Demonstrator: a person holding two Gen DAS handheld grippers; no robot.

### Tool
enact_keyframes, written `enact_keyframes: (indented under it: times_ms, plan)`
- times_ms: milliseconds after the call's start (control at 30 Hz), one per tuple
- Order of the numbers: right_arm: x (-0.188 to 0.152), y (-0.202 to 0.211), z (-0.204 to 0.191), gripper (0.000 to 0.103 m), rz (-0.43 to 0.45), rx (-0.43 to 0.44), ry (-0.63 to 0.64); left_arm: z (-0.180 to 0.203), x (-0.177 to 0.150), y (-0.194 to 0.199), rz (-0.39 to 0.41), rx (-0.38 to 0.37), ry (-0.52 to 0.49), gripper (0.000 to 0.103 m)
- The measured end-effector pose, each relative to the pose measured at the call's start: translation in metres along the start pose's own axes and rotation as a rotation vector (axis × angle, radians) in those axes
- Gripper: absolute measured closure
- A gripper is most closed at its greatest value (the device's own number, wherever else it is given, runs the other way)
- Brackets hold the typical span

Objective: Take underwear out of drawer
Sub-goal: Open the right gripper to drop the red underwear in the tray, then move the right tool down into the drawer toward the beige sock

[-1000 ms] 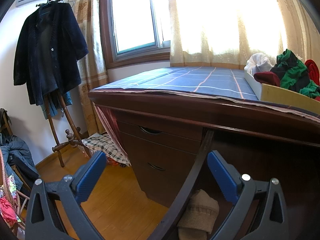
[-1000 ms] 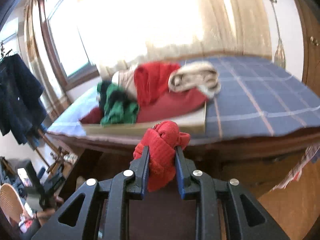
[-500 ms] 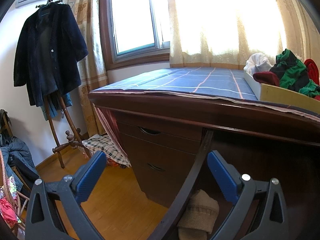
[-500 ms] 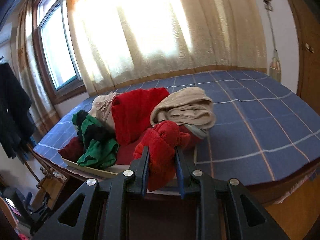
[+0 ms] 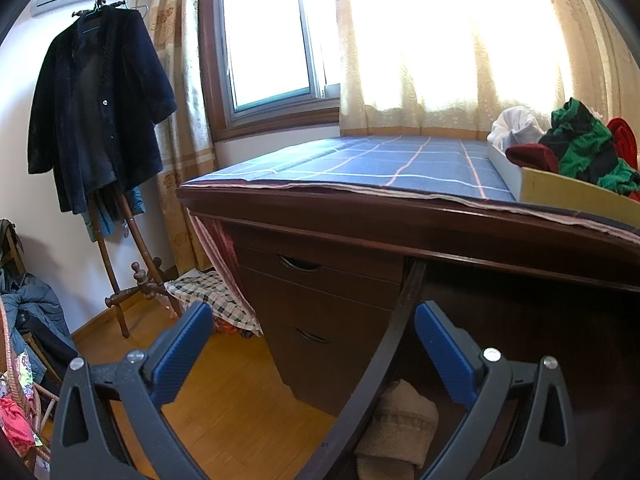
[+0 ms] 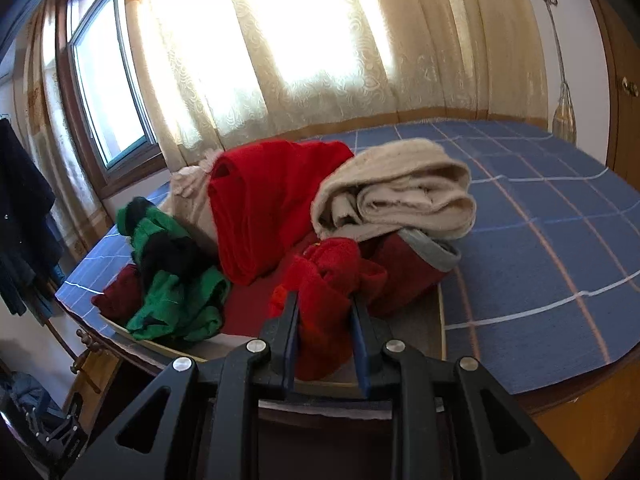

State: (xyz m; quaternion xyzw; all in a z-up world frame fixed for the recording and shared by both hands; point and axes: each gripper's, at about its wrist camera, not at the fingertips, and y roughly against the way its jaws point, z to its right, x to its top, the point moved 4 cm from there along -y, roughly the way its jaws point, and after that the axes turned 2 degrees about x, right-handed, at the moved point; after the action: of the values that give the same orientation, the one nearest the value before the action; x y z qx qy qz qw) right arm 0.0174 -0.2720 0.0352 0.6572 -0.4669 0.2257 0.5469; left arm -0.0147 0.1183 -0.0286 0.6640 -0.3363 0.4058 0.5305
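Note:
My right gripper (image 6: 323, 304) is shut on a bunched piece of red underwear (image 6: 326, 280) and holds it over the near edge of a shallow cardboard tray (image 6: 434, 316) on the desk. The tray carries a pile of clothes: a red garment (image 6: 264, 200), a beige folded one (image 6: 396, 196), a green and black one (image 6: 172, 276). In the left wrist view my left gripper (image 5: 312, 344) stands open with nothing between its fingers, over the dark rim of the open drawer (image 5: 384, 356). A tan folded garment (image 5: 400, 420) lies inside the drawer below it.
The wooden desk (image 5: 360, 220) is covered by a blue checked cloth (image 6: 540, 248). Its side cabinet has two shut drawers (image 5: 312, 312). A dark coat (image 5: 96, 112) hangs on a stand at the left, over a wood floor (image 5: 224, 408). Curtains (image 6: 320, 60) and a window lie behind.
My right gripper has carried the red underwear up and forward, from below the desk edge to over the tray. The left gripper has not moved.

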Motion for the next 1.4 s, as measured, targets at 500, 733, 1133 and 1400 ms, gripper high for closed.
enact_keyframes:
  times_ms: [500,733,1133,1400]
  plan:
    - [-0.008,0.004,-0.011,0.052,0.065,-0.009,0.108,0.0,0.0,0.0,0.002,0.001,0.0,0.0]
    - [-0.016,0.023,-0.014,0.03,0.099,-0.012,0.082,0.0,0.001,0.0,0.002,0.0,-0.003,0.0]
    - [-0.049,0.072,-0.026,0.03,0.159,0.025,0.052,0.001,0.001,0.0,0.002,0.001,-0.003,0.0]
    - [-0.092,0.049,-0.043,0.03,0.025,0.095,0.047,0.001,0.002,0.0,0.003,-0.002,-0.005,0.0]
